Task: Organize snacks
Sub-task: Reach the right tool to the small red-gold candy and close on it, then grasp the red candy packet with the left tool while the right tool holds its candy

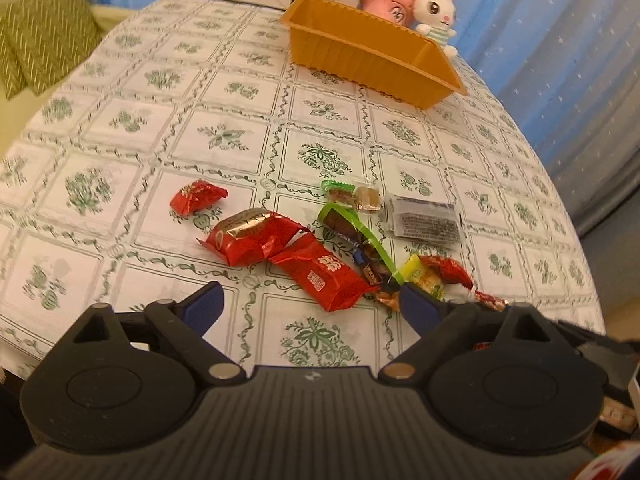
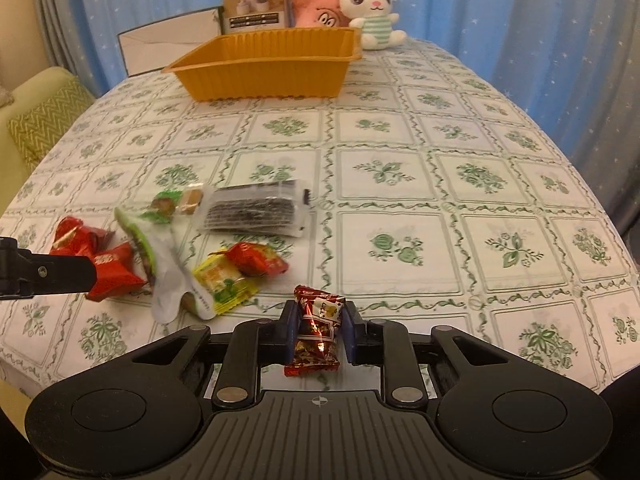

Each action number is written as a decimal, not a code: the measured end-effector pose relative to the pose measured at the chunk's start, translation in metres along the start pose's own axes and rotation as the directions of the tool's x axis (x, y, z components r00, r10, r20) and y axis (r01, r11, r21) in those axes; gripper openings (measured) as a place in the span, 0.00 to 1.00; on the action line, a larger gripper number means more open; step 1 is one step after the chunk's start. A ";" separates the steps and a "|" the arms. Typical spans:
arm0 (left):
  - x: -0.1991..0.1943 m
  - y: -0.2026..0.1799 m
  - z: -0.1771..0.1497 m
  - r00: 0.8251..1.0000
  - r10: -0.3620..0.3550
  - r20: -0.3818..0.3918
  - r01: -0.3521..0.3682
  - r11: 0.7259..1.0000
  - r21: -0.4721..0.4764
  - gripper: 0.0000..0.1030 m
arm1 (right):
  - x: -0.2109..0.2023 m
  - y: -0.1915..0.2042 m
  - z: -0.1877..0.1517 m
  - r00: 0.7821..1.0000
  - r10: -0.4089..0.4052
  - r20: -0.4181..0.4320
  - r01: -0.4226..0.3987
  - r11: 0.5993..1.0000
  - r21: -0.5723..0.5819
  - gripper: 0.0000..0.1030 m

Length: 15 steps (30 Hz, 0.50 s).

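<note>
Loose snacks lie on the flowered tablecloth. My left gripper [image 1: 310, 300] is open, its blue pads on either side of the near end of a red packet [image 1: 324, 276] without touching it. Beside that lie a red-and-gold packet [image 1: 252, 236], a small red packet [image 1: 198, 196], a green-edged wrapper [image 1: 348, 232], a yellow packet [image 1: 424, 276] and a dark clear packet [image 1: 424, 220]. My right gripper [image 2: 319, 308] is shut on a dark red candy packet [image 2: 314, 354], held just above the cloth. The orange tray [image 2: 260, 76] stands empty at the far side.
Behind the tray stand a white rabbit plush [image 2: 372, 12], a pink plush [image 2: 316, 4], a small printed box [image 2: 256, 4] and a white folder [image 2: 172, 44]. A green cushion [image 1: 40, 40] sits off the table's left. Blue curtains hang behind. One left gripper finger [image 2: 48, 276] shows at the left edge.
</note>
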State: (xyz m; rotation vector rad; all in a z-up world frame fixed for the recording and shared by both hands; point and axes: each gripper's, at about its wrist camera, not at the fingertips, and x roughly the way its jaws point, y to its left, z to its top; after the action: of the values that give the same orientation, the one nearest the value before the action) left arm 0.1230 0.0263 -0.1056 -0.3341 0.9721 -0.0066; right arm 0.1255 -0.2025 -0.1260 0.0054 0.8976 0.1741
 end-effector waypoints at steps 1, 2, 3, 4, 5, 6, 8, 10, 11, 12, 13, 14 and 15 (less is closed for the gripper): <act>0.003 0.001 0.001 1.000 -0.009 -0.002 0.009 1.000 -0.021 0.84 | -0.001 -0.002 0.000 1.000 -0.002 0.004 0.002 1.000 0.004 0.22; 0.006 0.002 0.002 1.000 -0.016 -0.006 0.016 0.999 -0.041 0.81 | -0.001 -0.003 0.000 1.000 -0.004 0.005 0.004 1.000 0.005 0.22; 0.008 0.002 0.003 1.000 -0.021 -0.006 0.021 0.999 -0.050 0.78 | 0.000 -0.003 0.000 1.000 -0.005 0.006 0.005 1.000 0.005 0.22; 0.010 0.002 0.003 1.000 -0.024 -0.003 0.024 0.998 -0.056 0.78 | 0.000 -0.004 -0.001 1.000 -0.006 0.007 0.006 1.000 0.002 0.22; 0.013 0.001 0.004 1.000 -0.025 0.001 0.025 0.998 -0.059 0.77 | 0.000 -0.004 -0.001 1.000 -0.006 0.009 0.006 1.000 -0.001 0.22; 0.014 0.000 0.005 1.000 -0.029 0.007 0.029 0.998 -0.063 0.76 | 0.001 -0.004 -0.001 1.000 -0.009 0.011 0.009 1.000 -0.005 0.22; 0.018 -0.003 0.006 0.999 -0.035 0.016 0.036 0.997 -0.066 0.74 | 0.002 -0.004 -0.001 1.000 -0.013 0.015 0.013 1.000 -0.014 0.22; 0.023 -0.005 0.007 0.999 -0.027 0.019 0.028 0.998 -0.061 0.70 | 0.004 -0.004 -0.002 1.000 -0.008 0.014 0.009 1.000 -0.011 0.22; 0.027 -0.007 0.008 1.000 -0.019 0.019 0.020 0.998 -0.053 0.67 | 0.004 -0.005 -0.002 1.000 -0.008 0.013 0.008 1.000 -0.009 0.22; 0.029 -0.008 0.008 1.000 -0.011 0.017 0.012 0.999 -0.048 0.63 | 0.004 -0.005 -0.002 1.000 -0.008 0.013 0.008 1.000 -0.008 0.22; 0.032 -0.008 0.008 1.000 0.000 0.016 0.001 0.999 -0.041 0.61 | 0.004 -0.006 -0.002 1.000 -0.004 0.014 0.004 1.000 -0.005 0.22; 0.034 -0.009 0.008 1.000 0.008 0.015 -0.008 0.999 -0.033 0.60 | 0.004 -0.007 -0.002 1.000 0.000 0.015 0.000 1.000 -0.004 0.22; 0.034 -0.008 0.007 1.000 0.006 0.022 -0.005 1.000 -0.028 0.59 | 0.004 -0.007 -0.001 1.000 0.001 0.015 -0.001 1.000 -0.002 0.22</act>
State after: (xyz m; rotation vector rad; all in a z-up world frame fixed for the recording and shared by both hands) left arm 0.1496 0.0152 -0.1272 -0.3567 0.9518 0.0157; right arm 0.1281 -0.2090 -0.1307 0.0049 0.8828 0.1756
